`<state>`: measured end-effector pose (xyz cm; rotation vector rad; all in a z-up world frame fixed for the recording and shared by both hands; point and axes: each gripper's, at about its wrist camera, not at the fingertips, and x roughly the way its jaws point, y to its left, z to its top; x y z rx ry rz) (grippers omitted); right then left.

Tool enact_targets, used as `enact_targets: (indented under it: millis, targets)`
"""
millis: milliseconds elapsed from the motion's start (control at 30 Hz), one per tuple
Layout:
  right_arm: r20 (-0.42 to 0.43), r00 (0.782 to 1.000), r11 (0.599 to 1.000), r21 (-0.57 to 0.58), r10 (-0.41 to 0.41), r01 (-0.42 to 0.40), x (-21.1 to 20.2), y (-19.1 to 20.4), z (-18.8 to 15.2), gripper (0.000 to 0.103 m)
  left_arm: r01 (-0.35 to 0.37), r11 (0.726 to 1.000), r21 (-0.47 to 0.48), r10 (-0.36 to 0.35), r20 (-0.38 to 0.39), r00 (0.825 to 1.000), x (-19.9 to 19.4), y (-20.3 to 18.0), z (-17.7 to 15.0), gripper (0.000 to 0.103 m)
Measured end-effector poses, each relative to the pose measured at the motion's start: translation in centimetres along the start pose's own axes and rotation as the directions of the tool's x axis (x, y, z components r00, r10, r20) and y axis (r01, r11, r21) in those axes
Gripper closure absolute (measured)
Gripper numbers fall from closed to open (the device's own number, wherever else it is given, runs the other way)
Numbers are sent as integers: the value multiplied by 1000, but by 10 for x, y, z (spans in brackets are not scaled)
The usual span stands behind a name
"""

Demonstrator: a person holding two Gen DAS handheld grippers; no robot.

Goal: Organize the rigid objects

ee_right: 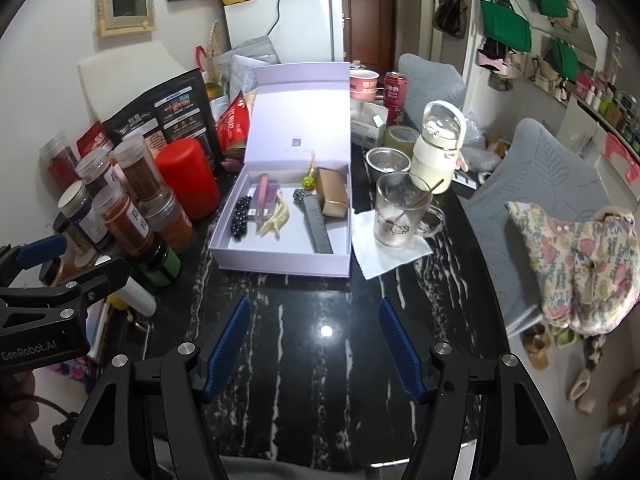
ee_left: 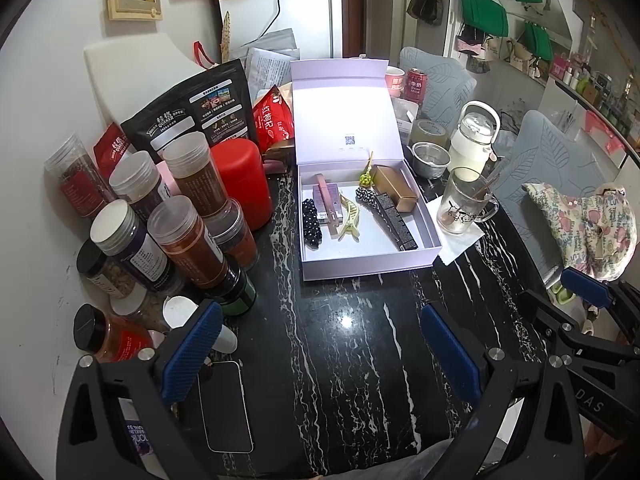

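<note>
An open lilac box [ee_left: 428, 258] [ee_right: 280, 266] with its lid up stands on the black marble table. Inside lie a gold bar [ee_left: 396, 188] [ee_right: 333, 196], a dark ruler-like strip [ee_left: 398, 220] [ee_right: 318, 226], a cream hair claw [ee_left: 348, 218] [ee_right: 276, 218], a black beaded clip [ee_left: 311, 222] [ee_right: 240, 218], a pink flat item [ee_left: 328, 204] [ee_right: 265, 196] and a small beaded clip [ee_left: 366, 196]. My left gripper [ee_left: 320, 356] is open and empty, near the table's front. My right gripper [ee_right: 316, 348] is open and empty, in front of the box.
Spice jars [ee_left: 188, 236] and a red canister [ee_left: 242, 180] crowd the left. A phone [ee_left: 226, 406] lies front left. A glass mug [ee_left: 464, 204] on a napkin, a white bottle [ee_left: 474, 140], a steel cup [ee_left: 430, 158] stand right. Grey chairs [ee_left: 552, 168] stand beyond.
</note>
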<state>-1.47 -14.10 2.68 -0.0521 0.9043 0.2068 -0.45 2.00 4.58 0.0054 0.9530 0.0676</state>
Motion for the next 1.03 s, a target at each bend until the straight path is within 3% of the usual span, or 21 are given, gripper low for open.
enact_targets:
  millis: [533,1033]
  targets:
    - [-25,999,1000,18,-24,24,-2,-10,4,36,25,1000,13,-24,-40,999,7,-9,9,2]
    - [-84,996,1000,-12,-7,6,16,-45,23,36,25,999,-20,-27,-105,994,36,-38,30,2]
